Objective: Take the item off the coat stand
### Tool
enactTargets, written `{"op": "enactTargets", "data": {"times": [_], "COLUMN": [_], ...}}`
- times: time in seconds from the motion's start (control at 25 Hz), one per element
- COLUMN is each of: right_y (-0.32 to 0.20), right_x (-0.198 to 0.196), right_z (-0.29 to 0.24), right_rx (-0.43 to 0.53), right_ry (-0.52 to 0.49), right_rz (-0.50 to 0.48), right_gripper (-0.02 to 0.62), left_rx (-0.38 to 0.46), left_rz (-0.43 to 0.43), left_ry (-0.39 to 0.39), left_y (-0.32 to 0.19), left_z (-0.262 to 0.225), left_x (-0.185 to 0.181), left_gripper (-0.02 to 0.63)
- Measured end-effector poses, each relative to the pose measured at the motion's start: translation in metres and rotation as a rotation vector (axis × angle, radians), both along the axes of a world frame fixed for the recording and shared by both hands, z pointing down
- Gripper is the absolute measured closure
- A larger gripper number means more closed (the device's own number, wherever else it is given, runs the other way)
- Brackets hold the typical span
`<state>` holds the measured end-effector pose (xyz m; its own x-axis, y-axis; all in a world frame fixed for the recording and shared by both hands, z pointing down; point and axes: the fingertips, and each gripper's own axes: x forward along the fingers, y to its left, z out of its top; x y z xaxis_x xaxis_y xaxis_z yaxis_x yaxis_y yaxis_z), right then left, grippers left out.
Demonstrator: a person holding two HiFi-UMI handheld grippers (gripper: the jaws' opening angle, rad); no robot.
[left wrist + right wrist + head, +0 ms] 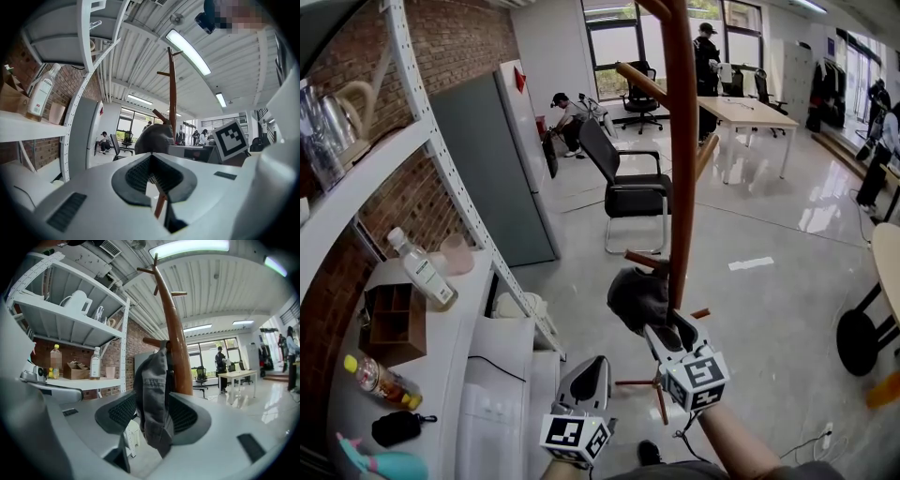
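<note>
A dark grey cap (637, 295) hangs from a low peg of the brown wooden coat stand (680, 159). My right gripper (661, 323) reaches up to it. In the right gripper view the cap (152, 399) hangs down between the two pads of the right gripper (152, 416). The jaws stand wide, with a gap showing on the left side, so they do not clamp it. My left gripper (586, 375) is lower and to the left, open and with nothing in it. From the left gripper (152, 176) the cap (154, 138) and the stand (172, 93) lie ahead.
At the left a white metal shelf rack (441, 159) carries a clear bottle (422, 270), a wooden box (394, 323) and a yellow-capped bottle (380, 380). Beyond the stand are a black office chair (628, 183), a light table (750, 112) and several people. A round table's edge (886, 272) is at the right.
</note>
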<state>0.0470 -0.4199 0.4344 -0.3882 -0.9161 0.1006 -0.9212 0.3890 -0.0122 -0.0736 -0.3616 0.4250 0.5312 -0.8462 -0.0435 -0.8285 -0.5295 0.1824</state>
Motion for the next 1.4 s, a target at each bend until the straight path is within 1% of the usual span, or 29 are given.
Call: {"op": "enactTargets", "data": {"times": [0.28, 0.48, 0.6, 0.64, 0.8, 0.92, 1.16, 1.4], "right_y": [-0.013, -0.020, -0.020, -0.020, -0.021, -0.021, -0.021, -0.021], "right_x": [-0.004, -0.008, -0.009, -0.008, -0.005, -0.006, -0.008, -0.012], "right_z": [-0.011, -0.014, -0.015, -0.016, -0.016, -0.019, -0.027, -0.045], "right_rx": [0.032, 0.023, 0.033, 0.037, 0.036, 0.042, 0.062, 0.095], "right_ry": [0.006, 0.010, 0.017, 0.018, 0.012, 0.007, 0.003, -0.010], "right_rz": [-0.009, -0.038, -0.038, -0.035, -0.027, -0.031, -0.041, -0.065], "right_gripper": [0.394, 0.394, 0.400, 0.443, 0.508, 0.541, 0.555, 0.558], "left_rx": [-0.002, -0.014, -0.017, -0.017, -0.013, -0.012, -0.016, -0.001], "left_rz": [-0.001, -0.013, -0.018, -0.019, -0.023, -0.025, -0.028, -0.034], "left_ry": [-0.004, -0.004, 0.000, -0.001, 0.000, 0.002, 0.002, 0.002], "left_y": [-0.009, -0.014, -0.016, -0.016, -0.019, -0.020, -0.022, -0.023], "left_z": [0.001, 0.003, 0.005, 0.004, 0.003, 0.002, 0.004, -0.002], "left_x": [0.005, 0.004, 0.002, 0.002, 0.001, 0.001, 0.000, -0.001], "left_gripper": [0.598, 0.598, 0.598, 0.598, 0.598, 0.598, 0.598, 0.598]}}
